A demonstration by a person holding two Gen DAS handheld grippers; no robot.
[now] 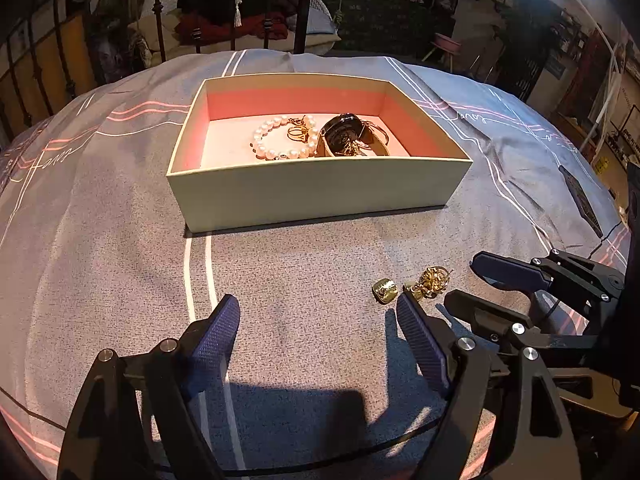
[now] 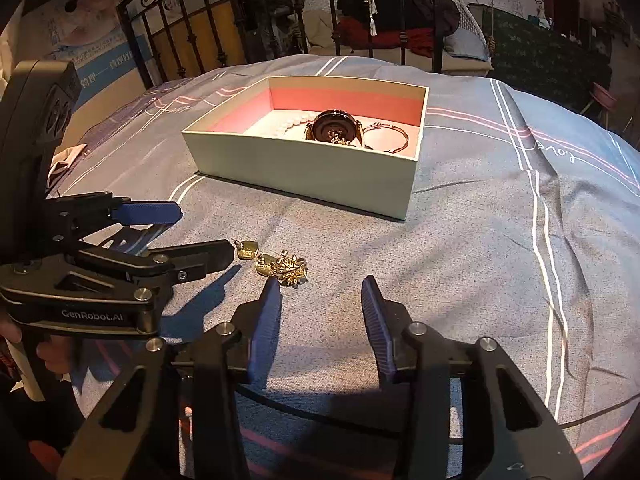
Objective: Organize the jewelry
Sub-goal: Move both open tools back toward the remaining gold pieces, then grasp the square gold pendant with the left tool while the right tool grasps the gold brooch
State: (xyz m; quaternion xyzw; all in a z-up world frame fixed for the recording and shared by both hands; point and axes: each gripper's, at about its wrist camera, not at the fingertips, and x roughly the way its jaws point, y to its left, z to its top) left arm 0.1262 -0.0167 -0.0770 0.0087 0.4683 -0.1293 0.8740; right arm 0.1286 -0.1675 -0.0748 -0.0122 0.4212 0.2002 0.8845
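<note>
An open cream box point(image 1: 320, 192) with a pink lining sits on the grey bedspread; it also shows in the right wrist view point(image 2: 304, 168). Inside lie a pearl bracelet point(image 1: 276, 152), a gold ring point(image 1: 298, 133), a black watch point(image 1: 344, 132) and a thin bangle point(image 2: 386, 138). On the cloth lie a gold square earring point(image 1: 385, 290), seen too in the right wrist view point(image 2: 247, 250), and a gold cluster piece point(image 1: 430, 282) point(image 2: 286, 268). My left gripper point(image 1: 320, 312) is open and empty, just left of the earring. My right gripper point(image 2: 322, 292) is open and empty, just right of the cluster.
The bedspread point(image 1: 320, 360) has white and pink stripes. A dark metal bed rail point(image 1: 304, 4) and a pile of red and black clothes point(image 1: 240, 8) stand behind the box. The right gripper point(image 1: 492, 284) shows in the left wrist view; the left gripper point(image 2: 192, 232) shows in the right.
</note>
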